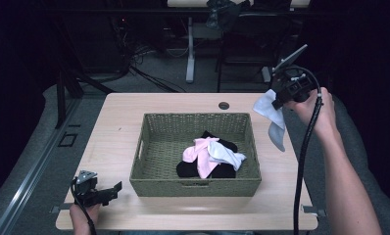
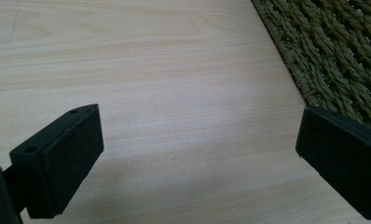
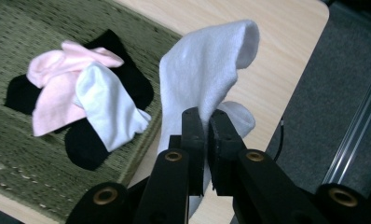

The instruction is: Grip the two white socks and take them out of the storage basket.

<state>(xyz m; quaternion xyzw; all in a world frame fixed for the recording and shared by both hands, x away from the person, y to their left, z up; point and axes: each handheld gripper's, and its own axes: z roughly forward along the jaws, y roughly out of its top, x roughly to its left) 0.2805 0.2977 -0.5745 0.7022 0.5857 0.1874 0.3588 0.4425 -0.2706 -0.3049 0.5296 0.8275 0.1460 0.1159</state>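
Observation:
A woven green basket (image 1: 149, 149) stands in the middle of the table. Inside lie a pink sock (image 1: 197, 155), a white sock (image 1: 227, 155) and black socks (image 1: 187, 170). My right gripper (image 1: 280, 99) is raised beyond the basket's far right corner, shut on another white sock (image 1: 275, 117) that hangs down from it. In the right gripper view the jaws pinch this white sock (image 3: 207, 79) with the basket (image 3: 16, 154) below left. My left gripper (image 1: 115, 189) rests open on the table near the basket's front left corner, jaws wide apart over bare wood (image 2: 183, 116).
The wooden table (image 1: 119, 112) has a cable hole (image 1: 224, 105) at its far edge. Basket wall (image 2: 337, 51) lies close on the right of the left gripper. Beyond the table are a desk leg (image 1: 190, 49) and cables on the floor.

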